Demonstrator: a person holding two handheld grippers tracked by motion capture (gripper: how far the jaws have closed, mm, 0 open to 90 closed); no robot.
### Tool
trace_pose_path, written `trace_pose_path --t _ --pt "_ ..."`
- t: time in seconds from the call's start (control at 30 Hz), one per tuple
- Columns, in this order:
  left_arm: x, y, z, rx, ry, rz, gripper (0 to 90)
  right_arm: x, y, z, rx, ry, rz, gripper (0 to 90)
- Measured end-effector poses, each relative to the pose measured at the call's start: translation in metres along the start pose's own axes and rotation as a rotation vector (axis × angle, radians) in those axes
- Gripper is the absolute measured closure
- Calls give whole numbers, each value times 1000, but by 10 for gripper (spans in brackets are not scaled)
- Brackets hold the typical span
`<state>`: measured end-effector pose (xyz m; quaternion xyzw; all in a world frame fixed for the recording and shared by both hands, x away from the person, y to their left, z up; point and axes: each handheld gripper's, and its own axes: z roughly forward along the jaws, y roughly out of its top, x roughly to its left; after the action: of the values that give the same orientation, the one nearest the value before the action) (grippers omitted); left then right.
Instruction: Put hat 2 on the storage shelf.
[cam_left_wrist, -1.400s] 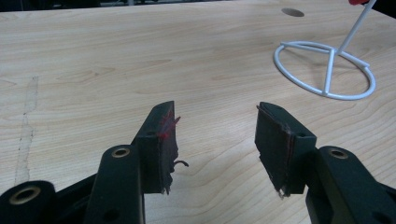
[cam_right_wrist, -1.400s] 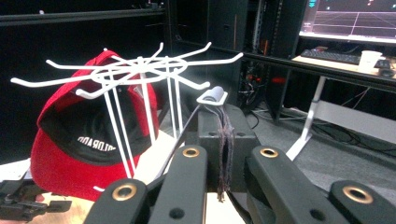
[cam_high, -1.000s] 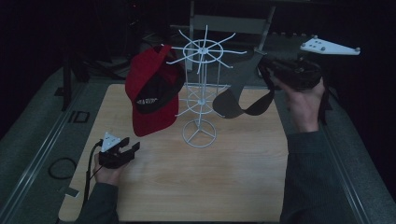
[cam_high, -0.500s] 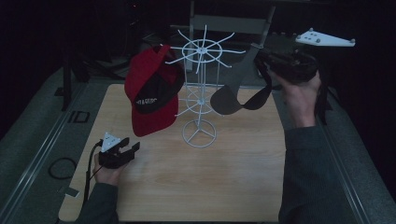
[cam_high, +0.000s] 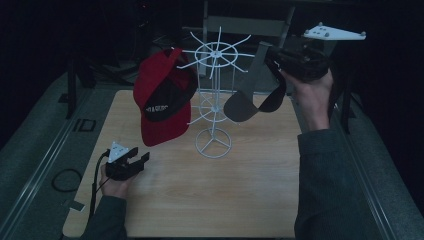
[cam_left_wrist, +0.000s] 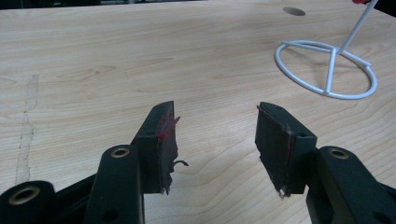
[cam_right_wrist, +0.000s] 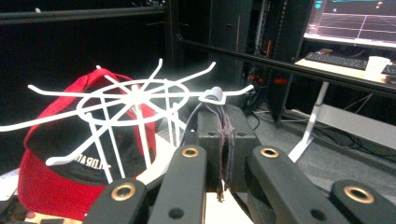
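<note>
- In the right gripper view, the right gripper (cam_right_wrist: 223, 140) has its jaws pressed together on a thin fold of the grey cap (cam_high: 250, 102), near the lower middle of the frame.
- In the high view, that cap hangs from the right gripper at the upper right, with its brim drooping toward the middle of the frame, just beside the white wire rack (cam_high: 215, 95).
- In the right gripper view, one rack arm tip sits just above the clamped jaws.
- We see the left gripper (cam_left_wrist: 212, 140) with its jaws apart and nothing between them, low over the wooden table (cam_left_wrist: 93, 70).
- In the high view, the left gripper sits at the lower left, well apart from the rack.
- A red cap (cam_high: 162, 102) hangs on the rack's left side.
</note>
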<state>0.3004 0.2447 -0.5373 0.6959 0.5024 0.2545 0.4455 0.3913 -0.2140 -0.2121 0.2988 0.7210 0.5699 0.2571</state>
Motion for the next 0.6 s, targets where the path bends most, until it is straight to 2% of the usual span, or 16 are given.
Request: trace_pose_path --t 0.6 --pt "0 0 0 1 1 0 486 1 3 19 18 3 8 856"
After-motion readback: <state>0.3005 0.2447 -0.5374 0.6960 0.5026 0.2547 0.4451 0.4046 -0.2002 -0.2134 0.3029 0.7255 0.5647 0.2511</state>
